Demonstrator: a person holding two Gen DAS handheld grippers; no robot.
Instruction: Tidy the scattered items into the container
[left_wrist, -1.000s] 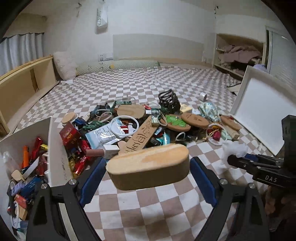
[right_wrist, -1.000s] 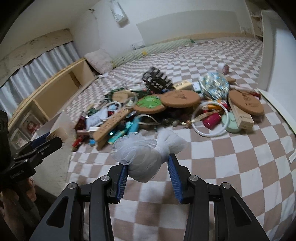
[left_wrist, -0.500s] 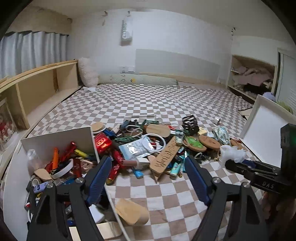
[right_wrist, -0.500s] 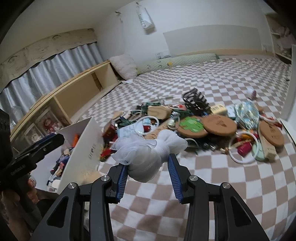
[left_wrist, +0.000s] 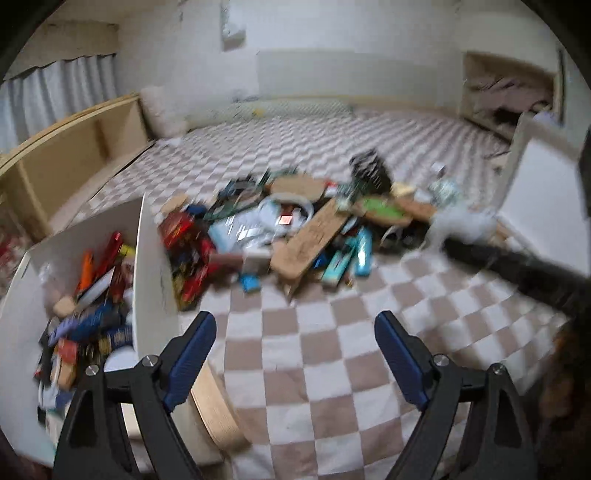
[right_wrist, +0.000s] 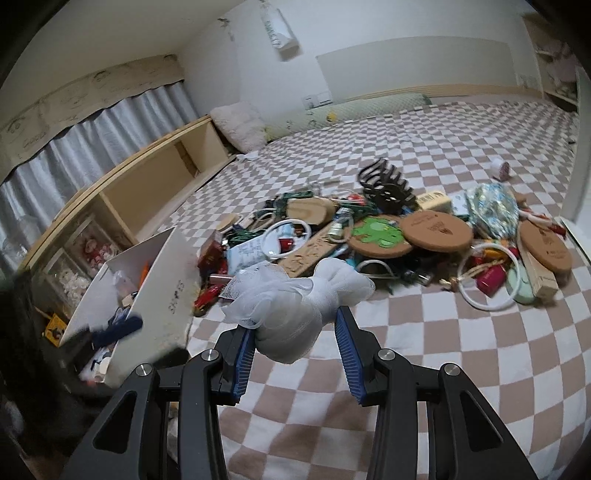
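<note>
The left gripper (left_wrist: 295, 354) hangs low over the checkered blanket (left_wrist: 332, 350) with its blue ribbed pads spread wide and nothing between them. Just beneath its left finger a smooth oval block of pale wood (left_wrist: 216, 410) lies against the outer wall of the white box (left_wrist: 153, 266); the picture is smeared with motion, so I cannot say whether the block touches the wall or only sits close to it. The box is thin white card with straight flat sides, and it already holds a jumble of small packets, an orange stick and dark wrappers.

The right gripper (right_wrist: 295, 343) pinches a white mesh bath pouf (right_wrist: 295, 299), a soft gathered ball of netting that bulges above the pads and spills toward the box (right_wrist: 162, 273), held up over the blanket (right_wrist: 461, 362) just right of the box's near corner.

Beyond both tools lies the scattered pile (right_wrist: 388, 236): round cork coasters (right_wrist: 437, 230), one with a green felt-like cut-out on it, a long flat wooden plank (right_wrist: 314, 251) with carved lettering, thin white plastic rings (right_wrist: 484, 277), a black ribbed clip (right_wrist: 386, 186), a crinkled foil pouch (right_wrist: 491, 210) and red and teal wrappers. Pale wooden shelving (right_wrist: 147, 188) runs along the left, under grey pleated curtains.
</note>
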